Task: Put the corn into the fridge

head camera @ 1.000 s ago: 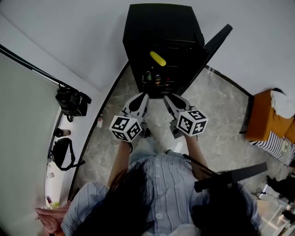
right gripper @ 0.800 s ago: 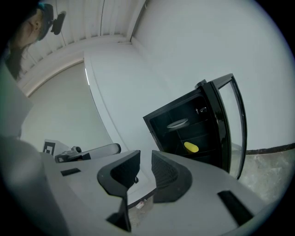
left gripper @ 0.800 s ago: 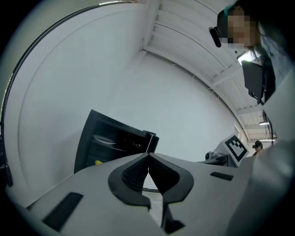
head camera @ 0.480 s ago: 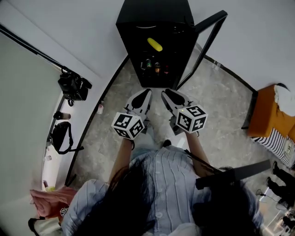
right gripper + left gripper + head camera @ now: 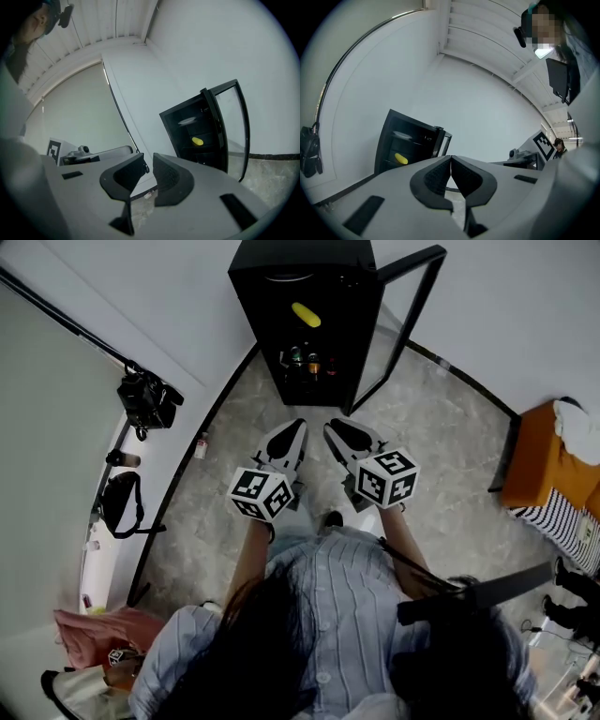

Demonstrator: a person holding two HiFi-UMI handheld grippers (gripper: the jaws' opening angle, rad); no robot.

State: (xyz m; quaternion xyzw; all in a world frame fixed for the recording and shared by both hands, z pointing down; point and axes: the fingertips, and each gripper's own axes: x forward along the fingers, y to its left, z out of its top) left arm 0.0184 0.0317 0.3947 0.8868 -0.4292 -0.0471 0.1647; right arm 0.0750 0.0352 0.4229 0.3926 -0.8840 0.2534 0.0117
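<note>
The yellow corn [image 5: 306, 314] lies on a middle shelf inside the black fridge [image 5: 281, 261], whose glass door [image 5: 409, 317] stands open to the right. The corn [image 5: 401, 159] also shows in the left gripper view, and the corn [image 5: 198, 140] in the right gripper view. Both grippers hang side by side over the floor, well short of the fridge and pointing at it. My left gripper [image 5: 298, 425] is shut and empty, its pads [image 5: 440, 174] touching. My right gripper [image 5: 330, 427] has a narrow gap that is closing, with nothing between its pads [image 5: 168, 180].
Bottles [image 5: 302, 360] stand on the fridge's lower shelf and a plate [image 5: 187, 121] on an upper one. A camera on a stand [image 5: 145, 401] and a black bag [image 5: 120, 507] sit at the left wall. An orange seat [image 5: 539, 474] is at the right, with pink cloth [image 5: 94, 629] at lower left.
The person and both grippers have drawn back from the fridge, which now sits farther off and higher in the head view. The corn has stayed on its shelf.
</note>
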